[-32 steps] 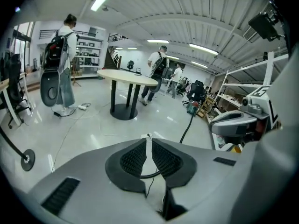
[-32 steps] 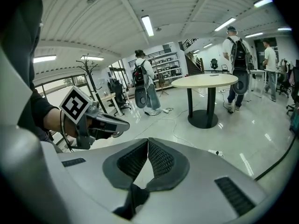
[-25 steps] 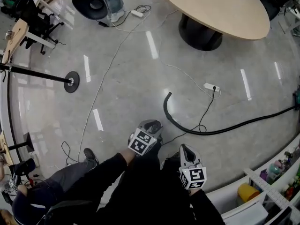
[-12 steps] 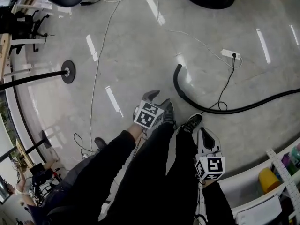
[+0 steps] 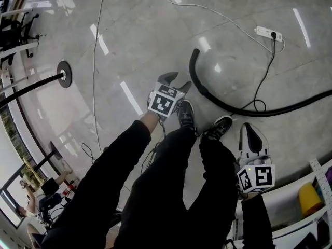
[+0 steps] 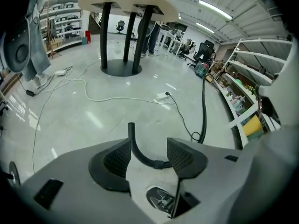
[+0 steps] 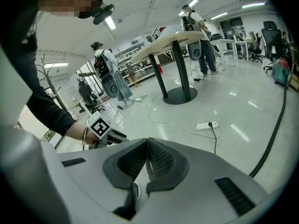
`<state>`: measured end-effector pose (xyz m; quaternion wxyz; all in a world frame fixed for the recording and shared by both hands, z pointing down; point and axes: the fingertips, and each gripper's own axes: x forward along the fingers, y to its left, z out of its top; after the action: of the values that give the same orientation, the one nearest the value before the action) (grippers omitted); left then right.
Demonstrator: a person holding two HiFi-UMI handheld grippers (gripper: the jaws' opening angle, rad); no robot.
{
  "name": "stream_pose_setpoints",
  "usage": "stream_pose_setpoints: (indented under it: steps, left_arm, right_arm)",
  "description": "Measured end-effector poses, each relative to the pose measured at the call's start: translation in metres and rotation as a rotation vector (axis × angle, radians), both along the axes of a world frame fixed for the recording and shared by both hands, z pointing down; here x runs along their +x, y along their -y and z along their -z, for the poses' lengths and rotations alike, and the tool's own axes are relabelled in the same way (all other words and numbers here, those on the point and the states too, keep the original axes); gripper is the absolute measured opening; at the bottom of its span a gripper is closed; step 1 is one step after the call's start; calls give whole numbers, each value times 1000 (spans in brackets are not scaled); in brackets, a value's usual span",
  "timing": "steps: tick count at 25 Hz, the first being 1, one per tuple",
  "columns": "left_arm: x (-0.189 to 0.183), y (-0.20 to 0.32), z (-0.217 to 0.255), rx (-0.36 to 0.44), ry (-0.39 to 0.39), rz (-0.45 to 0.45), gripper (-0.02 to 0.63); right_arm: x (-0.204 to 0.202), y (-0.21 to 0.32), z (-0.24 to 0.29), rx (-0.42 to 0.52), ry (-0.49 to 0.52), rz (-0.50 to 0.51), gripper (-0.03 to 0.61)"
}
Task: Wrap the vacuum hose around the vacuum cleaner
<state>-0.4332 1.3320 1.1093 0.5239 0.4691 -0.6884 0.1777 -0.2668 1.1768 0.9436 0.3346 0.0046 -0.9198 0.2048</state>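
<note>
Left gripper (image 6: 147, 155): my jaws stand apart and have just been opening, with nothing between the ribbed pads. The vacuum hose (image 6: 132, 136) lies beyond them on the glossy grey floor (image 5: 145, 30), its free end nearest me.

Right gripper (image 7: 147, 160): jaws closed, empty.

Hose: black, long, curved tube. Probably light, springy and prone to uncoil. Best gripped just behind the end cuff. The cleaner is not in view.

From the hose (image 5: 207, 95) end, bare floor (image 5: 145, 40) lies open from 9 to 11 o'clock, out to a cable (image 5: 94, 61) and a stand base (image 5: 64, 74) beyond it. A white cord (image 5: 221, 11) crosses at 12 to 1, reaching the strip (image 5: 268, 33) near 2. The strip's black cord (image 5: 269, 61) loops by the hose at 4. Shoes (image 5: 185, 113) stand close at 6.
</note>
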Motion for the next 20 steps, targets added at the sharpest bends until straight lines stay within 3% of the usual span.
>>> stream_pose_setpoints:
  steps: [6,9,13,17,18,19,20]
  left_arm:
    - [-17,1,-118,-84,-10,40,235]
    - [-27,5,-162,-81,-26,97,235]
    - [-47,26,-203,-26,-40,164,235]
    - [-67,39,-237,-42,-4,159,234]
    - [-68,42,-242,-43,3,145,222]
    - [-68,46,-242,-43,12,124,151]
    - [-67,48,-238,-43,24,101,146]
  right_arm:
    - [-38,46,-41,-32,72,-83,14]
    - [-51,60,-53,-34,104,-95,14]
    - [-55,66,-74,-25,112,-70,14]
    - [-60,84,-76,18,151,-69,14]
    - [-59,89,-77,28,151,-74,14]
    - [-58,92,-78,32,150,-84,14]
    - [-58,95,-78,30,147,-97,14]
